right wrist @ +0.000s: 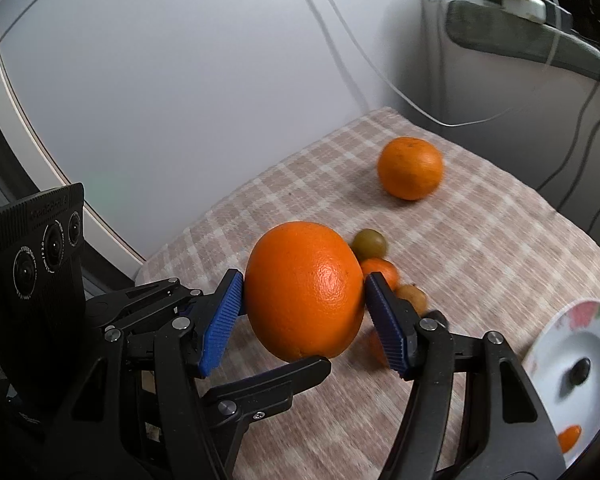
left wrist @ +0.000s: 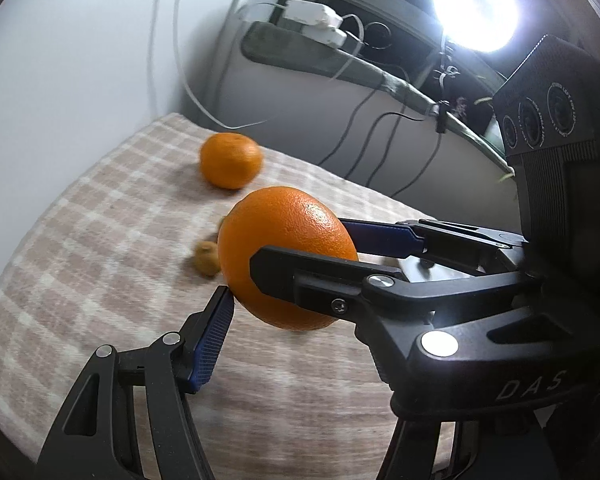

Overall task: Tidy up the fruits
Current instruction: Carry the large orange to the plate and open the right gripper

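one orange (right wrist: 304, 292) tight between right jaws, left jaws apart, small fruits (right wrist: 370, 242) half hidden behind

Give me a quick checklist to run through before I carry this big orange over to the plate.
1. Right hand-held gripper holds the big orange: ok, a blue pad presses each side.
2. Left hand-held gripper is off the orange: not ok, one pad touches it; the other finger is hidden.
3. Plate has room: ok, there is bare white beside a small dark fruit.
4. Small fruits are out of the way: cannot tell, they lie close behind the right pad.
5. Smaller orange is out of the way: ok, it sits apart, farther back on the cloth.
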`<state>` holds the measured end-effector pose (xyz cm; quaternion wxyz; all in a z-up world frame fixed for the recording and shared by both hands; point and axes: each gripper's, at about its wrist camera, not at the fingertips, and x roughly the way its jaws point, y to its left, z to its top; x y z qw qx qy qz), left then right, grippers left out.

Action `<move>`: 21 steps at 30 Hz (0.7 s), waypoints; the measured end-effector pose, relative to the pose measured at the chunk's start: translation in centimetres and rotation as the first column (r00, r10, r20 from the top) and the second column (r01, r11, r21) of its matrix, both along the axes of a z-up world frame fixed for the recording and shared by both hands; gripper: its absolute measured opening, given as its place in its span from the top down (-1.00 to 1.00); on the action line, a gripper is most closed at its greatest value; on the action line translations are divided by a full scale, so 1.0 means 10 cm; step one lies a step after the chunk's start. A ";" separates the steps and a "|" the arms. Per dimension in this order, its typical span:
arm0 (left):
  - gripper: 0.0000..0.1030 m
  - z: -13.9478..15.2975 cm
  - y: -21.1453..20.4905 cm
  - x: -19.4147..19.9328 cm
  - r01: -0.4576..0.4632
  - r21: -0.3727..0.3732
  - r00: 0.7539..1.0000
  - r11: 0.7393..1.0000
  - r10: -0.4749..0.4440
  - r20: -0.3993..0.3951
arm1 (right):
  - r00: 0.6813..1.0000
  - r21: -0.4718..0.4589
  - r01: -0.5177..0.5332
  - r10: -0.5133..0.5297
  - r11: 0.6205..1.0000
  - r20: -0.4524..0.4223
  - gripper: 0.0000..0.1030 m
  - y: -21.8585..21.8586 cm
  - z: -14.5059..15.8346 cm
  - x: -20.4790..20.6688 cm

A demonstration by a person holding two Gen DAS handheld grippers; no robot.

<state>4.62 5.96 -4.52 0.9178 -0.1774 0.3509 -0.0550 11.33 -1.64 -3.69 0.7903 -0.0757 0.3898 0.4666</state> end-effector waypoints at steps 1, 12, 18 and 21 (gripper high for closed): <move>-0.23 0.01 -0.04 0.00 0.009 0.001 1.000 1.000 -0.009 0.002 | 1.000 0.002 0.009 -0.009 1.000 0.002 -0.28 -0.06 0.01 -0.01; -0.23 0.02 -0.51 0.12 0.108 0.011 0.994 0.994 -0.108 -0.002 | 0.995 0.017 0.102 -0.102 0.995 -0.006 -0.28 -0.63 0.04 -0.01; -0.23 0.02 -0.77 0.21 0.160 0.021 0.987 0.987 -0.160 -0.010 | 0.989 0.026 0.149 -0.149 0.988 -0.021 -0.28 -0.92 0.01 0.04; -0.23 0.02 -0.88 0.25 0.186 0.024 0.983 0.982 -0.186 -0.012 | 0.985 0.029 0.170 -0.170 0.985 -0.020 -0.28 -1.06 0.01 0.04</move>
